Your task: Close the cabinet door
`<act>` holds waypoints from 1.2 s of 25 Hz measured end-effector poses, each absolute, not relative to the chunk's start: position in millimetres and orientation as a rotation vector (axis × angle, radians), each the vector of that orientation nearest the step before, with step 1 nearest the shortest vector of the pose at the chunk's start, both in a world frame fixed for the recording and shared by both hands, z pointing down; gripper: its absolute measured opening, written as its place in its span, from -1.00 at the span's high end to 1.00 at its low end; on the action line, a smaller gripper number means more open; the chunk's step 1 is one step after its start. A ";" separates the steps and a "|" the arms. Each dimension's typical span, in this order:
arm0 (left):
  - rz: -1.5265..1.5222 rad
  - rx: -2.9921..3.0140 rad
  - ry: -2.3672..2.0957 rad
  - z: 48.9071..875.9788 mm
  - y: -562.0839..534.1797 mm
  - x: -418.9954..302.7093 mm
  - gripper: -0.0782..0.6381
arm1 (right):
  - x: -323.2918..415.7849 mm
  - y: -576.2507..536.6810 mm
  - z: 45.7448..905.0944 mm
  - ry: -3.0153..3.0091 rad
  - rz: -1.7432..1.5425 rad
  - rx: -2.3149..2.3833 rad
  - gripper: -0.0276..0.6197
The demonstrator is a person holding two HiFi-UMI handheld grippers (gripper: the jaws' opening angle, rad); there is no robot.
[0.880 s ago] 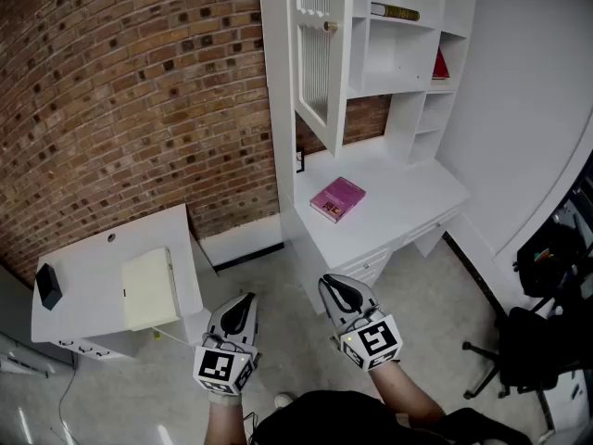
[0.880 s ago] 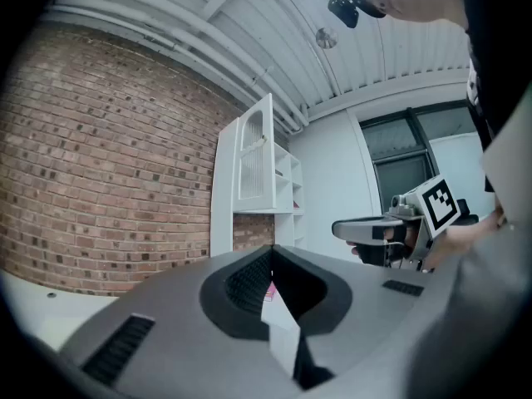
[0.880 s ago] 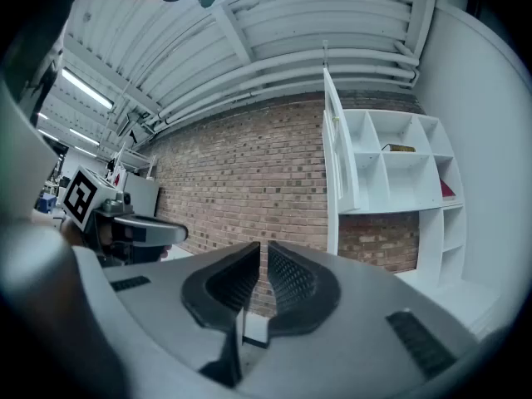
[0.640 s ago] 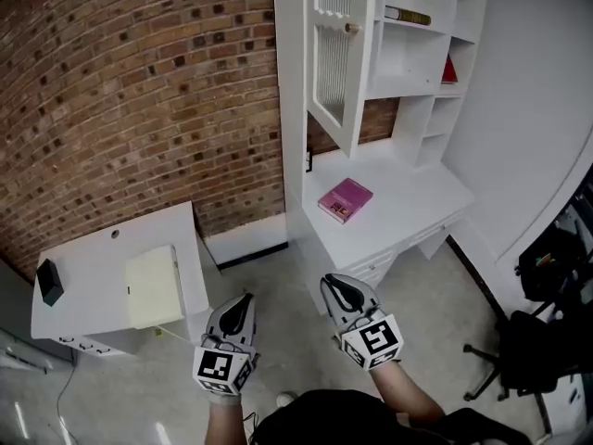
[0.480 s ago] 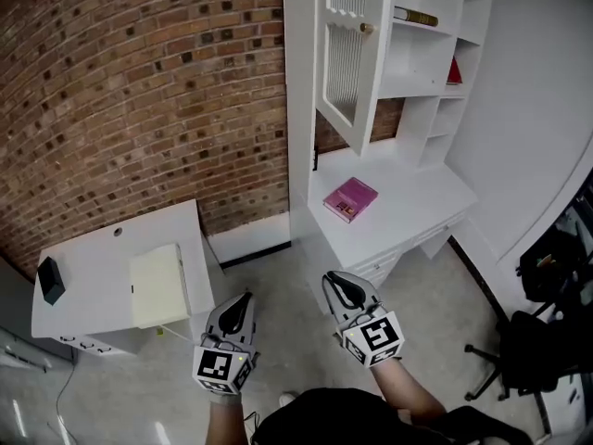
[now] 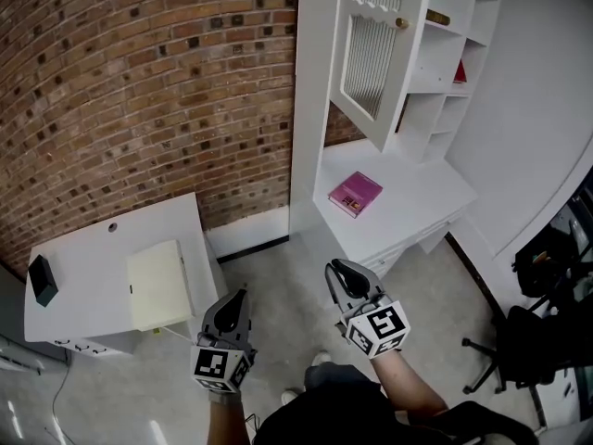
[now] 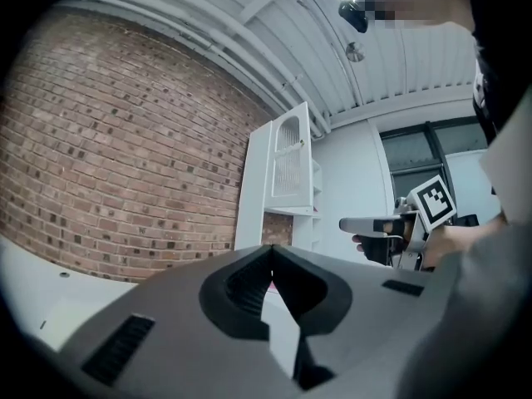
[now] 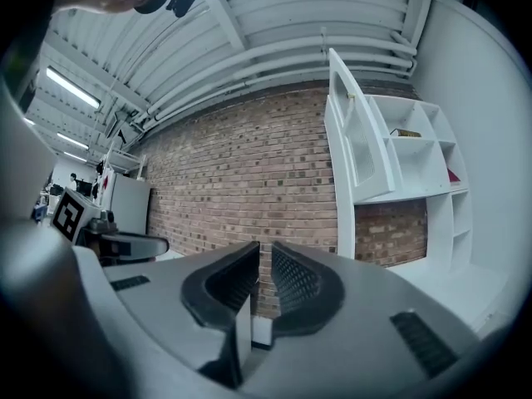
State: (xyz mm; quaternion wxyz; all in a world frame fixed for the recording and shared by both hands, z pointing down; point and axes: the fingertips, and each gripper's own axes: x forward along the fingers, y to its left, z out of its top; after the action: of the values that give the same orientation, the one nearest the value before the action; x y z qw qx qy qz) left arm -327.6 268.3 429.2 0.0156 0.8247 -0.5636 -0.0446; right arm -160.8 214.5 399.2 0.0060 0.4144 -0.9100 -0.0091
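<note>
Cabinet door open, shelves hold 2 books; left gripper and right gripper closed, empty.

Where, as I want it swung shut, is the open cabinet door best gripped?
Likely by the round knob on the free right edge of the cabinet door, coming from the front with the right tongs. The door stands swung out over the desk, hinged on its left, so the knob sits farthest from the hinge.
</note>
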 end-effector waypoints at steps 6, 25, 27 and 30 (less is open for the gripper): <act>-0.102 2.553 -1.772 437.3 226.5 -340.1 0.76 | -173.9 165.6 414.2 -2.869 0.008 1.286 0.79; -0.048 2.660 -1.657 426.7 -39.5 -322.8 0.76 | -183.0 -66.5 400.1 -2.890 -0.009 1.368 0.79; -0.042 2.690 -1.605 422.9 -57.8 -308.2 0.76 | -172.0 -75.3 401.3 -2.869 -0.008 1.420 0.79; -0.038 2.748 -1.517 419.4 -81.4 -285.5 0.76 | -153.9 -85.4 403.0 -2.831 -0.012 1.506 0.79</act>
State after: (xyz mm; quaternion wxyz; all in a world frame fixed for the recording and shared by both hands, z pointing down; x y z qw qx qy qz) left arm -285.5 -81.4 419.4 0.0010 0.8754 -0.4832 -0.0120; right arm -153.9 -85.4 403.0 -0.0327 0.4694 -0.8824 -0.0037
